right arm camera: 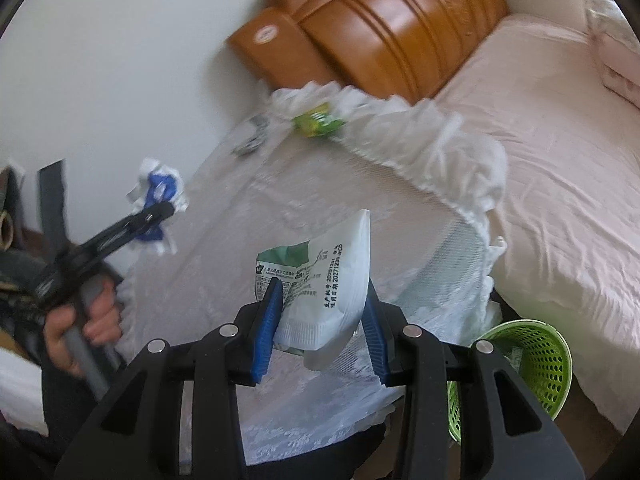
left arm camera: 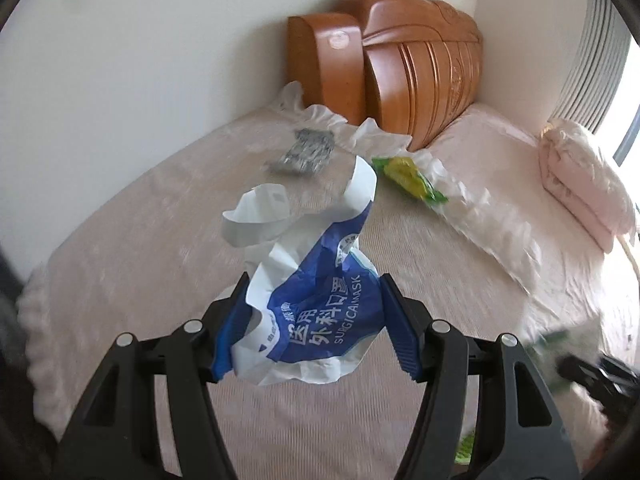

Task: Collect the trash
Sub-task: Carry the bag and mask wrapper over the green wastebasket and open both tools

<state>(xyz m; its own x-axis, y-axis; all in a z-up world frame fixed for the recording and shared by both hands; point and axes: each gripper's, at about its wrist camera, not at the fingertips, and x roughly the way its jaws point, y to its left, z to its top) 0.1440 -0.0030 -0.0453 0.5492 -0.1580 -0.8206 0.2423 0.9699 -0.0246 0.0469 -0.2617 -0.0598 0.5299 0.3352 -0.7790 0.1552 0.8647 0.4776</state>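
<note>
My left gripper (left arm camera: 314,300) is shut on a crumpled blue and white surgical mask wrapper (left arm camera: 320,304), held above the lace-covered table; it also shows in the right wrist view (right arm camera: 158,196). My right gripper (right arm camera: 320,300) is shut on a white and green wrapper (right arm camera: 320,288), held above the table's near end. A green and yellow wrapper (left arm camera: 408,178) lies at the table's far edge, also in the right wrist view (right arm camera: 318,122). A grey crinkled wrapper (left arm camera: 306,152) lies near the wall, also in the right wrist view (right arm camera: 252,136).
A green perforated basket (right arm camera: 532,364) stands on the floor to the lower right, between table and bed. A pink bed (right arm camera: 552,160) with a wooden headboard (right arm camera: 384,24) lies to the right. A folded pink quilt (left arm camera: 580,176) sits on it. A white wall is at the left.
</note>
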